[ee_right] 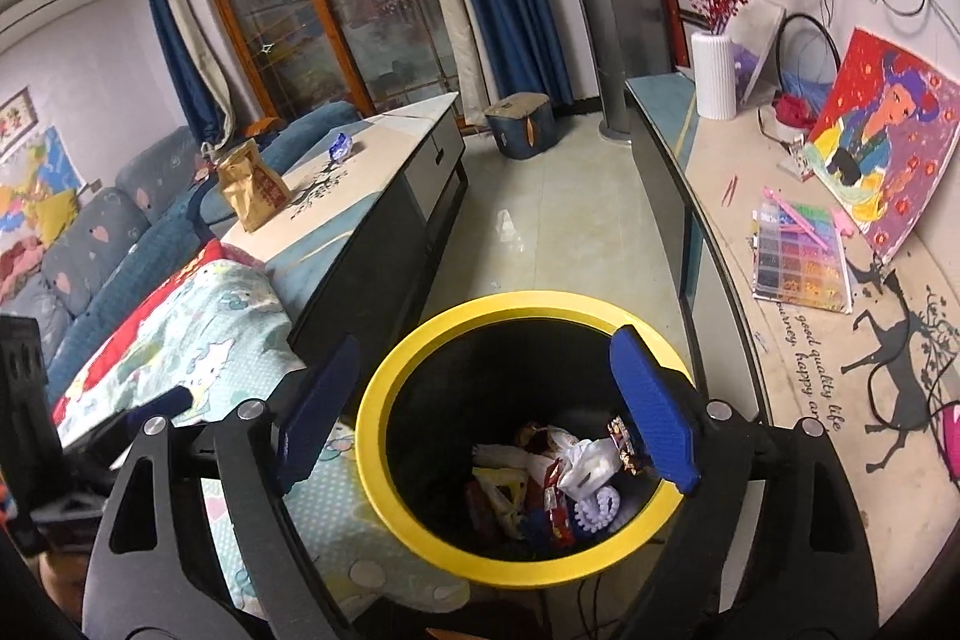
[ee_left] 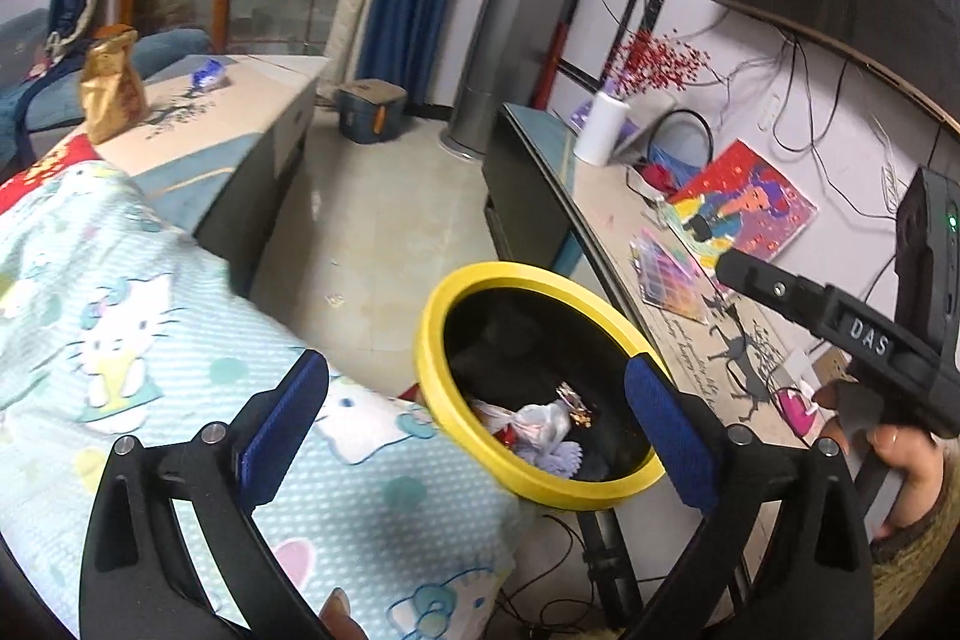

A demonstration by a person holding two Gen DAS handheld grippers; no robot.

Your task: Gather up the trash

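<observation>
Both hand-held grippers, left (ee_left: pixel 474 415) and right (ee_right: pixel 483 403), are hovering spread and empty over the yellow-rimmed black bin (ee_right: pixel 384 466), while the crinkled gold paper snack bag (ee_right: pixel 251 184), probably light and crushable, is standing on the desk (ee_right: pixel 384 142), best pinched at its folded top.

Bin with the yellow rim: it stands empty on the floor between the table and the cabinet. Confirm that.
Not empty. The right wrist view shows wrappers and crumpled paper lying at the bottom of the bin. The rest holds: it stands on the floor between the table and the cabinet.
</observation>
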